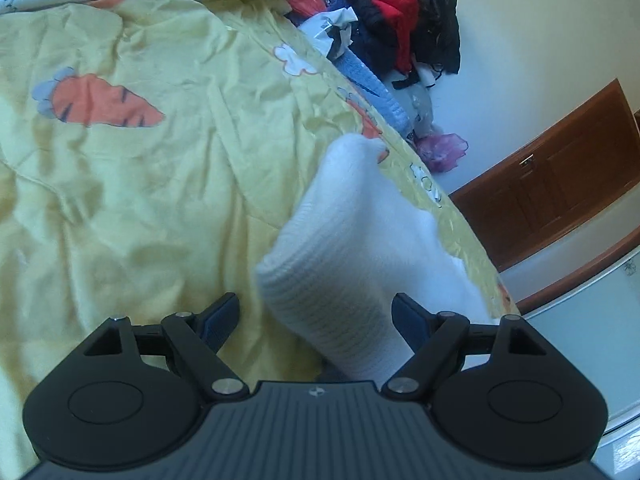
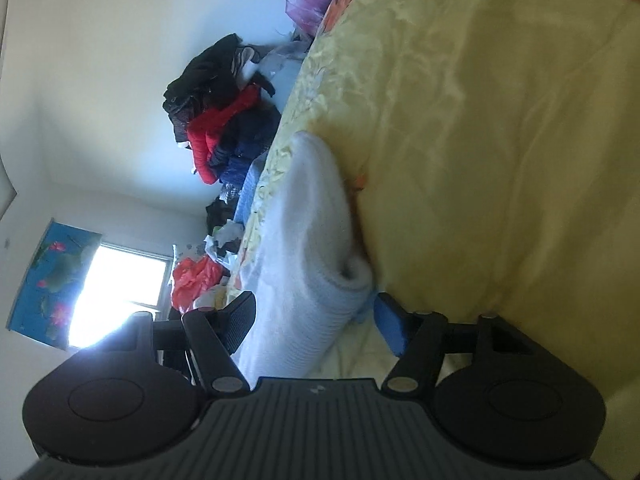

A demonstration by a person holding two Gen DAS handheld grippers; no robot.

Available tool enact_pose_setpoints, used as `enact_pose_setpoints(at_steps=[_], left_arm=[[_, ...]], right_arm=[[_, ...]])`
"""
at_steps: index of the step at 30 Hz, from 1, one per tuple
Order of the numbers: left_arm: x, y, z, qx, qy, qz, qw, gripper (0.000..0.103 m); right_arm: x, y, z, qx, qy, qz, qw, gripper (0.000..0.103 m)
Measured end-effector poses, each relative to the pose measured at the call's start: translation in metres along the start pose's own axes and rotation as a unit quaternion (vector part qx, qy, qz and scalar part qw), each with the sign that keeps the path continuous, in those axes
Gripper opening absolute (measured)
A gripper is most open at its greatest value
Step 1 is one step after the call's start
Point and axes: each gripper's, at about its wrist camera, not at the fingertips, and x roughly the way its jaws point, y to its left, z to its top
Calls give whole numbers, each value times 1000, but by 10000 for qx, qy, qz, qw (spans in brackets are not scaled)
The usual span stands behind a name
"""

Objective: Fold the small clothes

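In the left wrist view, the left claw [image 1: 316, 316] stood spread wide, its two fingers well apart at the bottom of the frame. A white ribbed sock [image 1: 344, 248] ran between them, its cuff end low in the centre and its toe end reaching up toward the middle right. The right finger sat just beside or against the sock's edge, while the left finger was clear of it; nothing was pinched. The sock lay on a yellow bedsheet [image 1: 160, 184] with a printed carrot [image 1: 100, 100] at the upper left. A pile of clothes [image 1: 384, 20], red and black among them, sat against the wall at the top of the frame, and a brown wooden cabinet [image 1: 560, 168] showed at the right.

In the right wrist view, which was rolled sideways, the right claw [image 2: 316, 320] was likewise spread. The same sock [image 2: 308, 240] filled the gap between its fingers, extending up the centre of the frame along the bed's edge. The bedsheet [image 2: 500, 160] covered the right half. The clothes pile [image 2: 224, 120] appeared at centre left, and a bright window [image 2: 120, 292] glared at the lower left.
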Motion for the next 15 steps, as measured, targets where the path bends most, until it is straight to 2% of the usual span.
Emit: enact_pose_setpoints(at_steps=[3,7,8,9,10,12,15], left_arm=[[14,-2,4,-266,61,-123,9996,84],[31,-15,10,-379,0,147,9992,81],[33,-20,10,-296,-14,274,9992,75],[36,-25,11,-117,-7,582,9982,49],[37,-26,10,17,35,720,9974,44],[33,-26,11,-40,78,650,9978,36],[20,-33,13,207,81,577,9981,31]], right_arm=[[22,9,-3,41,19,28,10000,72],[51,23,-2,-167,-174,-264,9994,70],[57,27,-3,-281,-229,-398,9986,61],[59,29,-3,-375,-255,-512,9977,41],[62,30,-3,-441,-302,-634,9966,34],[58,26,-3,-415,-332,-608,9967,33],[51,34,-7,-573,-403,-513,9962,31]])
